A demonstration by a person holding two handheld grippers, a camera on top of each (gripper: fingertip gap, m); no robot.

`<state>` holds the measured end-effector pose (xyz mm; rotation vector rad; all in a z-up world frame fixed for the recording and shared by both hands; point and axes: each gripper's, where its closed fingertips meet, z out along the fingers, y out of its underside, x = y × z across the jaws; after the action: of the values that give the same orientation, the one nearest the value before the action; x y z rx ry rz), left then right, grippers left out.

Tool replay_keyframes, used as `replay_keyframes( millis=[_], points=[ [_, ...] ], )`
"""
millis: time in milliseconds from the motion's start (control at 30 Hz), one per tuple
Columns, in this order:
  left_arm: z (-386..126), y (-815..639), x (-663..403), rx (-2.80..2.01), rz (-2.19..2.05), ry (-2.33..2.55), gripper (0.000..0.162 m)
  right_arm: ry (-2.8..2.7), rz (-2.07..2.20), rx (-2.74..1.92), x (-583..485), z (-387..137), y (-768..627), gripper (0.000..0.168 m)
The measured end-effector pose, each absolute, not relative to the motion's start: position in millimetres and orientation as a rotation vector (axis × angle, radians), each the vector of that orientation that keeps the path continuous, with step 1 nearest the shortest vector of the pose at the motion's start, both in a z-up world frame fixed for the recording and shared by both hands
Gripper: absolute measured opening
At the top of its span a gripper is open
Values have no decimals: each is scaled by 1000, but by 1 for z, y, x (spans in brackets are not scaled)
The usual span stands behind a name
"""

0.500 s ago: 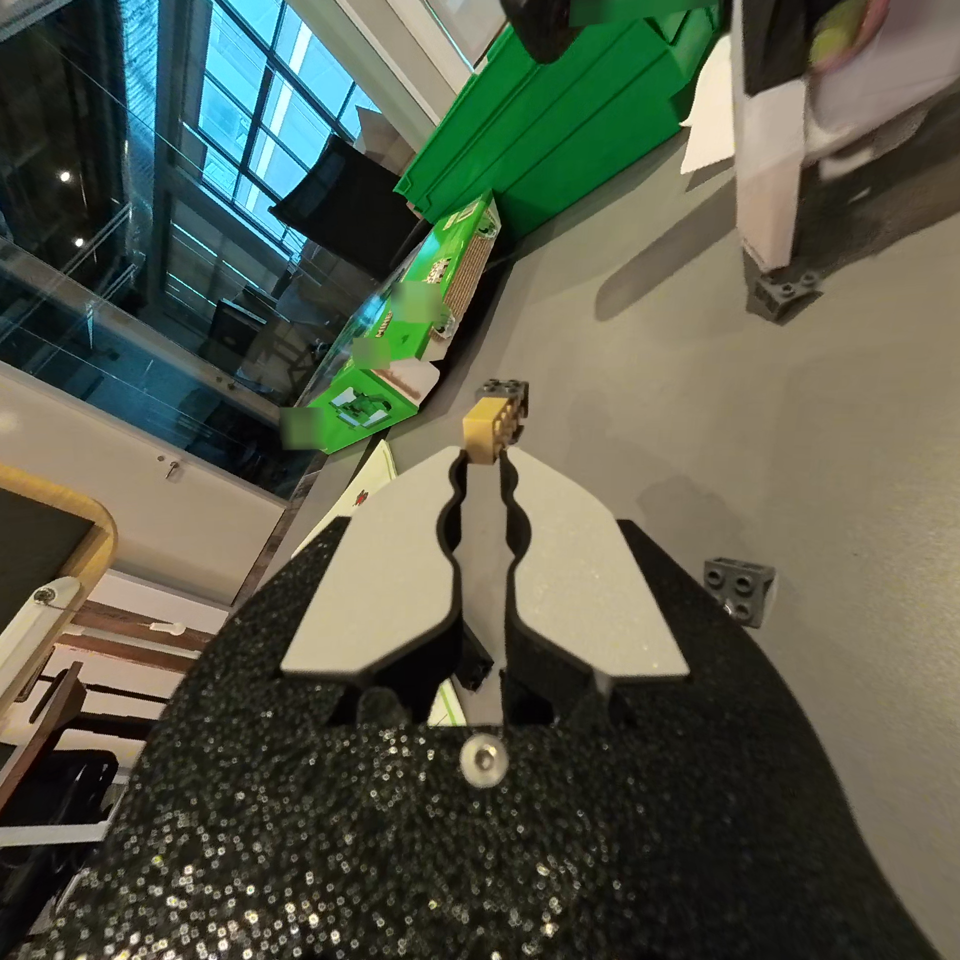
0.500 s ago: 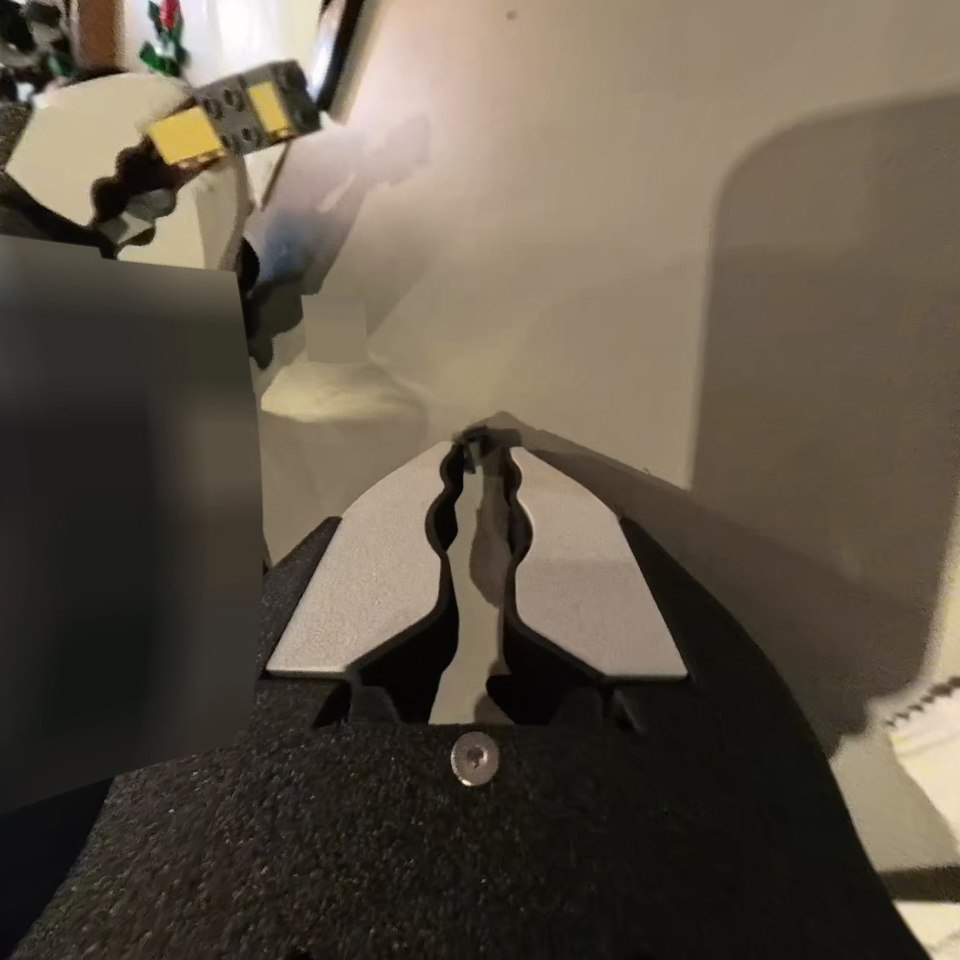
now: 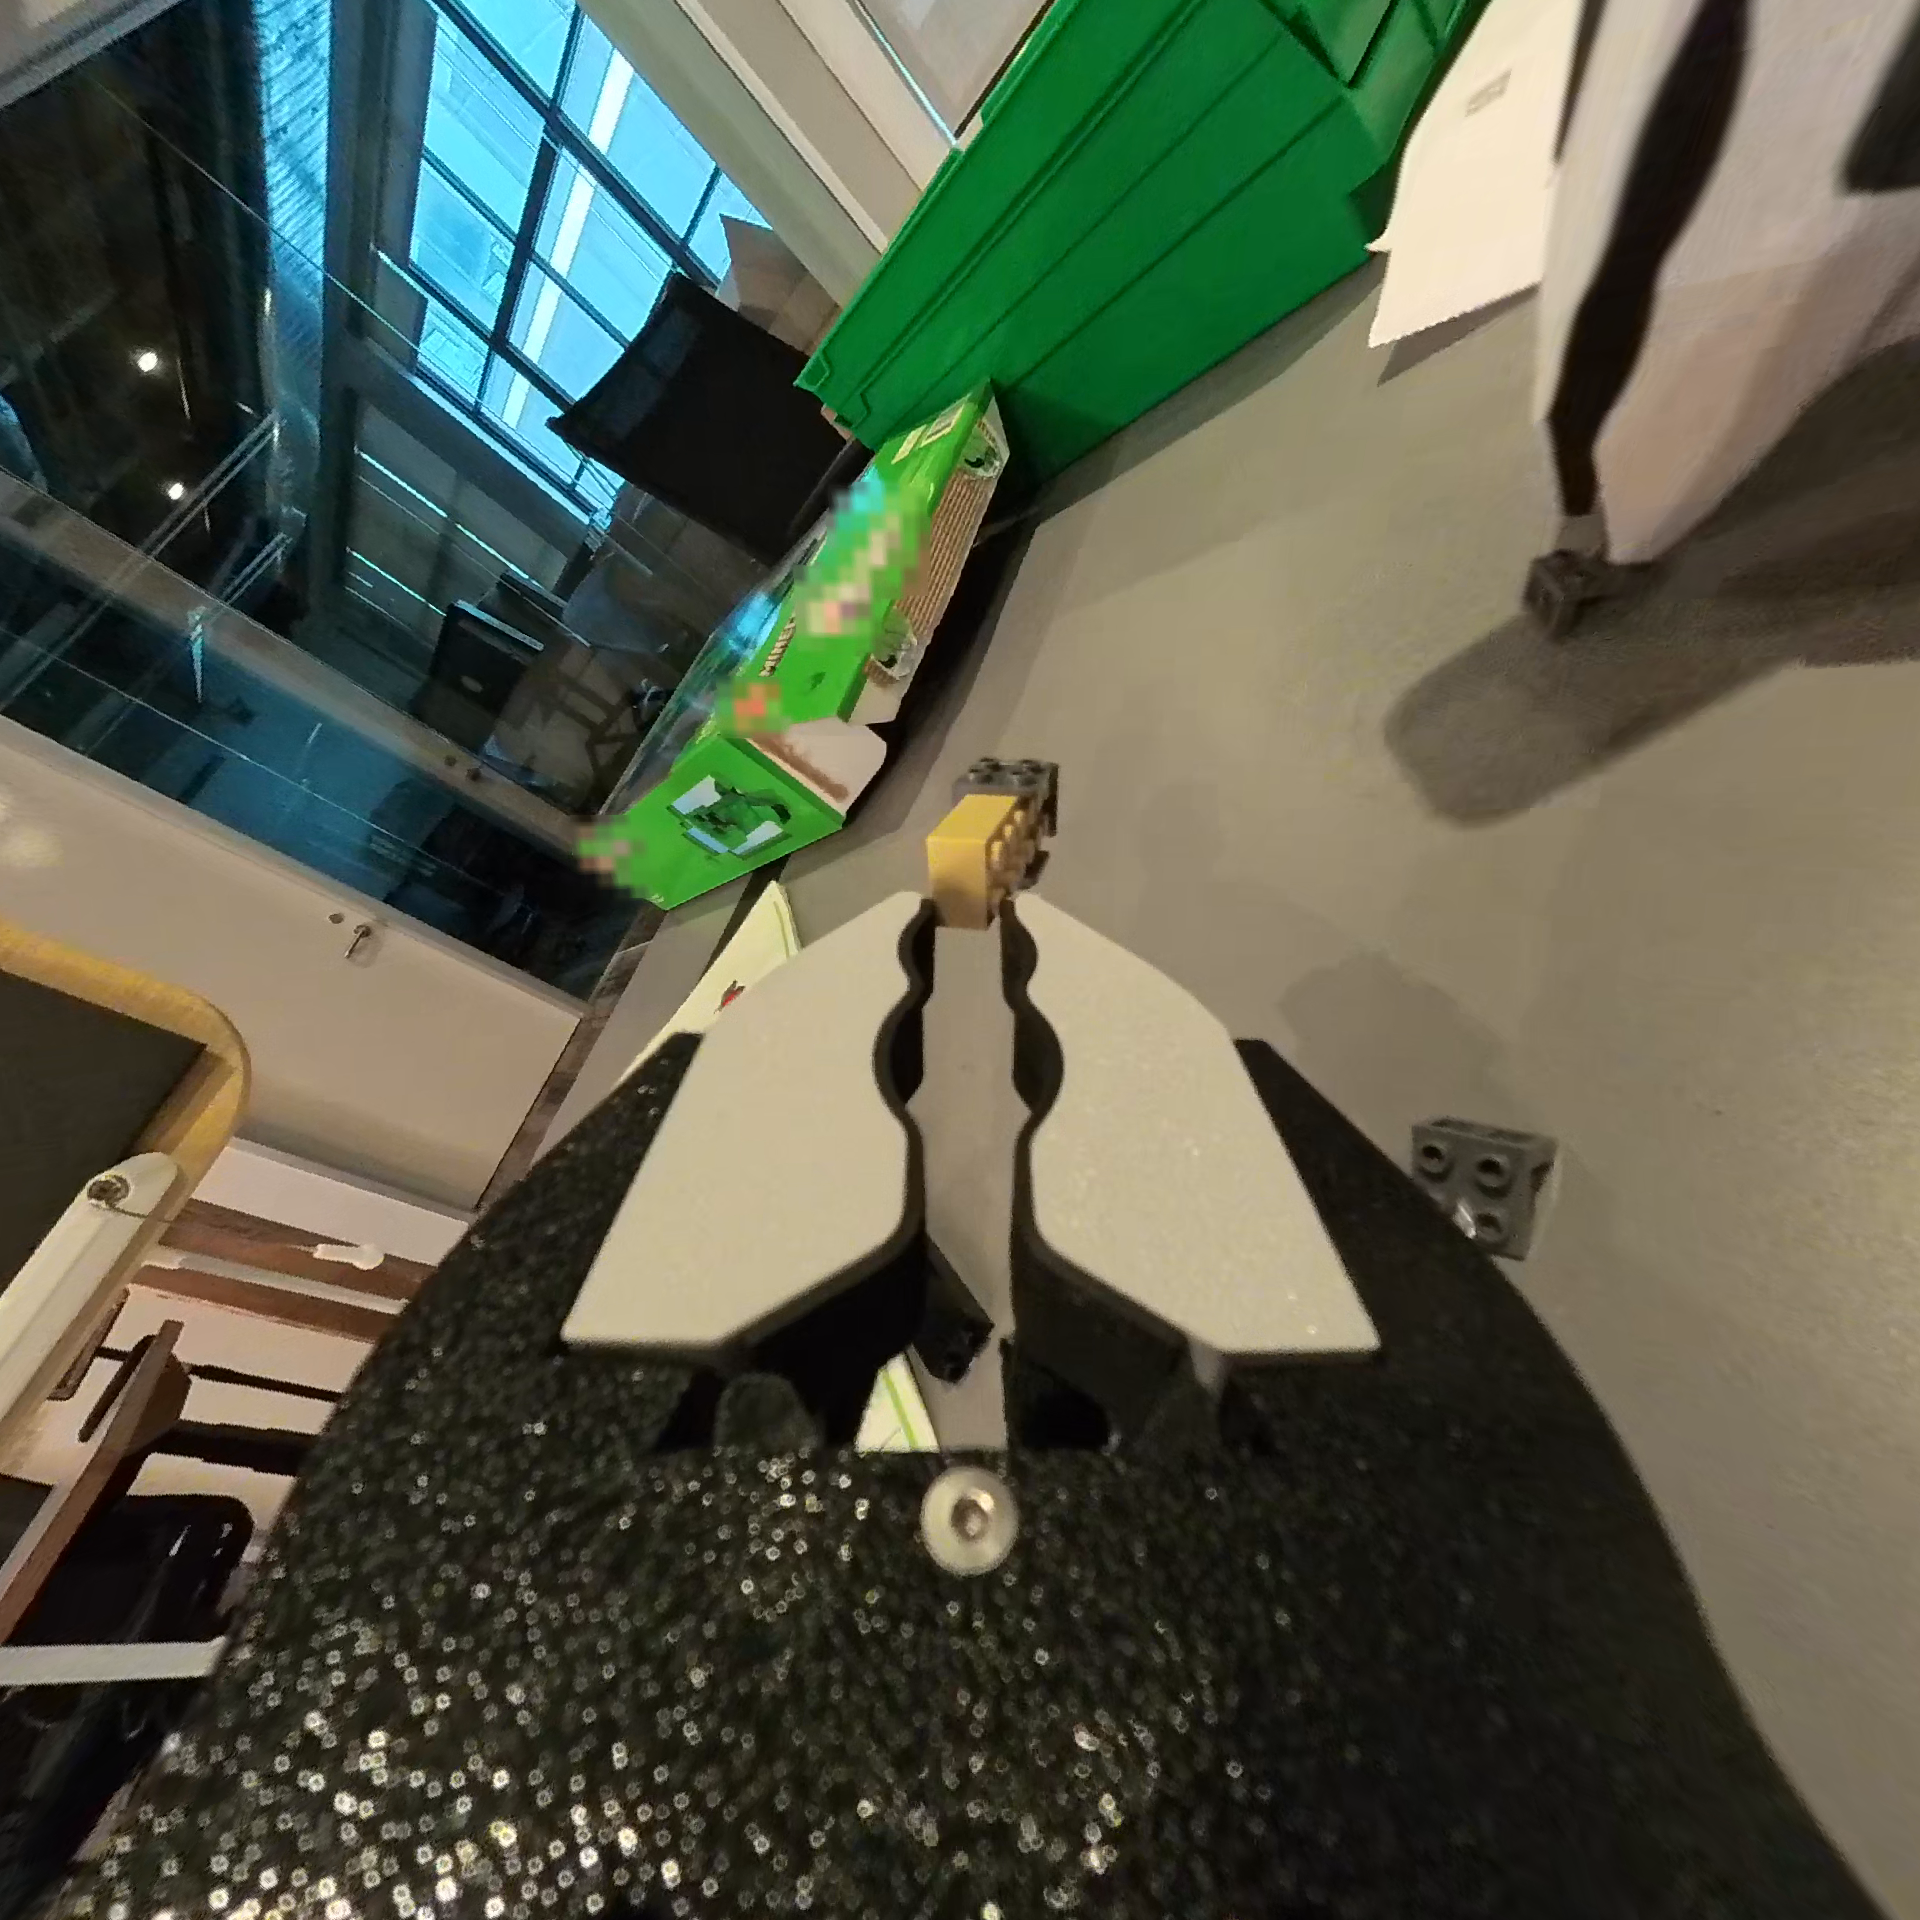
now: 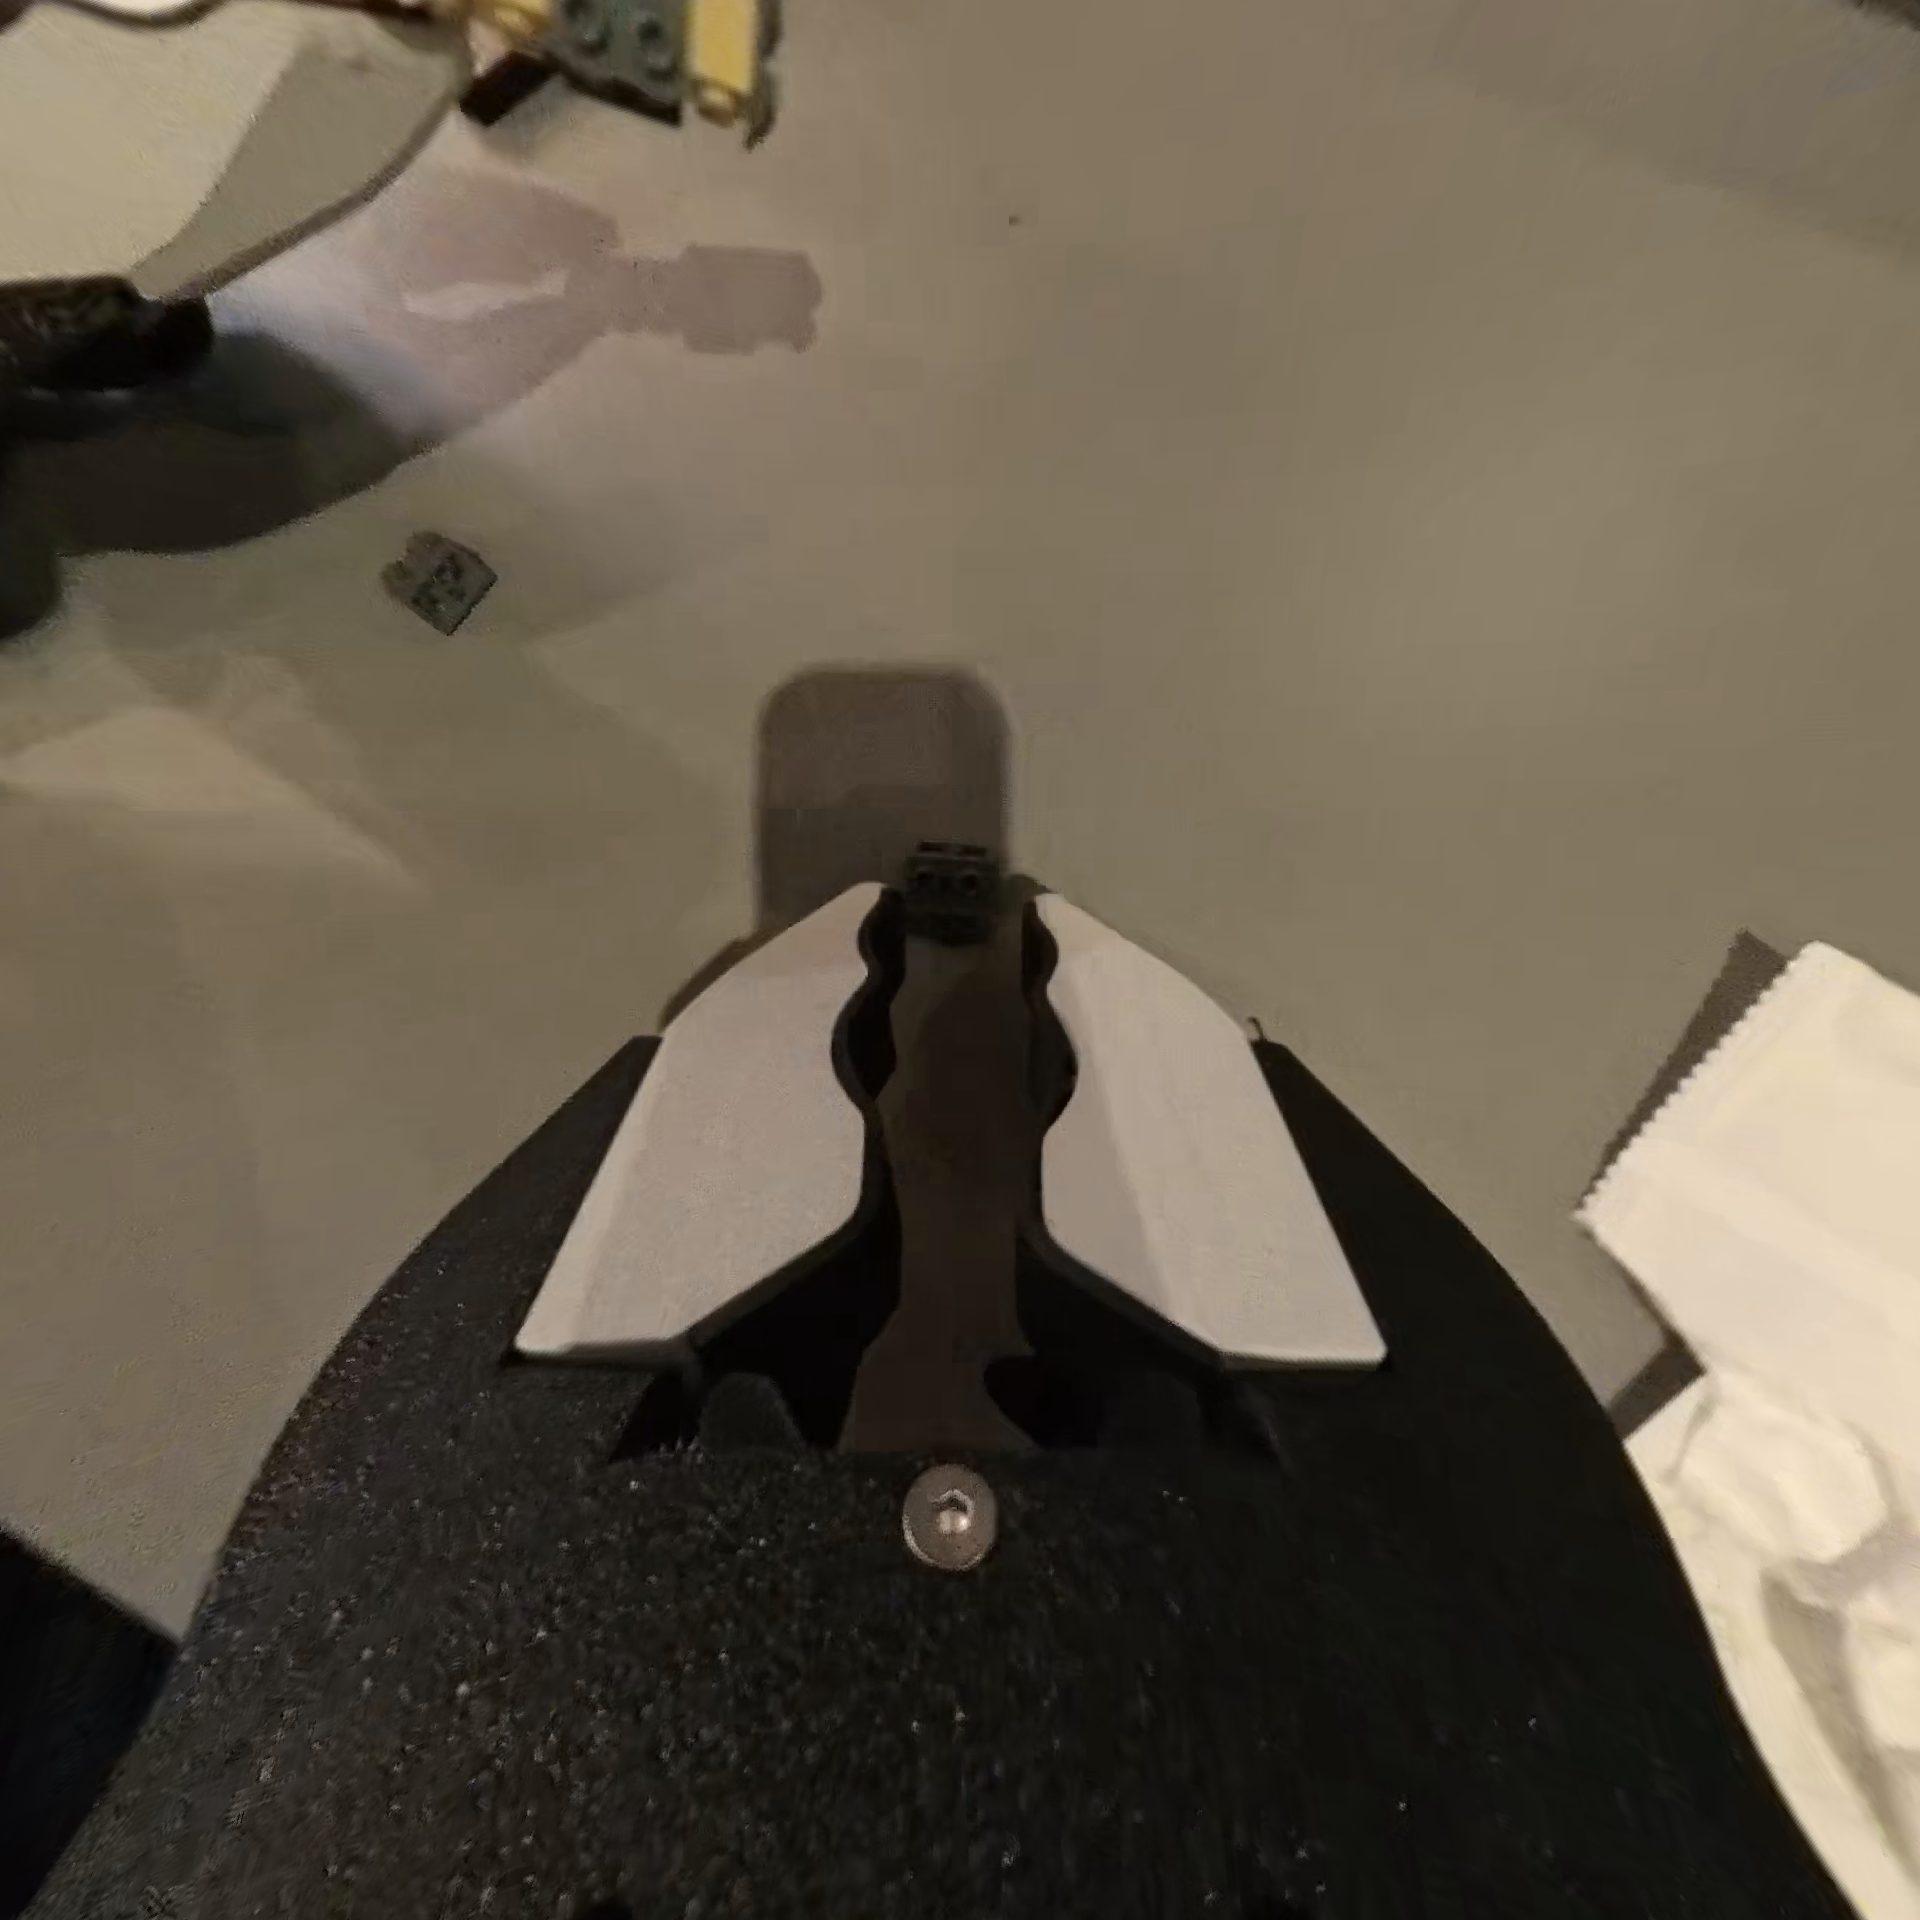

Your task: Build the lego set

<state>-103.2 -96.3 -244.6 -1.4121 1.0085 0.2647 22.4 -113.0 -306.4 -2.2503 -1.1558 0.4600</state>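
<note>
My left gripper [image 3: 966, 912] is shut on a small lego assembly [image 3: 994, 840] of tan and dark grey bricks and holds it above the grey table [image 3: 1351, 935]. The assembly also shows at the top edge of the right wrist view [image 4: 634, 42]. My right gripper [image 4: 951, 912] is shut on a small dark grey brick [image 4: 945, 891], low over the table. That brick shows in the left wrist view [image 3: 1562, 592] at the upper right, at the right gripper's tips. A loose dark grey brick [image 3: 1484, 1195] lies on the table between the two grippers and also shows in the right wrist view [image 4: 438, 594].
Green bins [image 3: 1091, 239] and green lego boxes [image 3: 894, 582] stand along the table's far edge, with a white sheet [image 3: 1455, 239] beside the bins. A crumpled white paper bag [image 4: 1766, 1351] lies to the right of my right gripper. About 15 cm separates my left fingertips from my right.
The right wrist view has swung from facing the left gripper up close to looking down at the table, and the left gripper's assembly now sits at its top edge. The left gripper has hardly moved.
</note>
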Motion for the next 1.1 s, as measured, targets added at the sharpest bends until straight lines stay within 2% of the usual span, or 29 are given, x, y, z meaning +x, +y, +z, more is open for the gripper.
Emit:
replay_keyframes(
  millis=[267,333,400,467,733,1100],
  points=[
    [-243,-97,-102,-1401,267,1011,11,-1073,349,-2157,21,-313,-114,29],
    [-242,-98,-101,-1391,270,1007,12,-1058,379,-2171,20,-315,-113,26],
    [-239,-99,-101,-1378,272,998,12,-1064,359,-2159,21,-316,-111,15],
    [-236,-100,-101,-1365,270,989,11,-1056,340,-2146,21,-314,-108,16],
    [-222,-107,-97,-1243,344,989,11,-955,567,-1717,-44,-219,-112,15],
    [-223,-115,-84,-1131,462,1095,11,-933,621,-1785,-68,-213,-122,15]
  ],
)
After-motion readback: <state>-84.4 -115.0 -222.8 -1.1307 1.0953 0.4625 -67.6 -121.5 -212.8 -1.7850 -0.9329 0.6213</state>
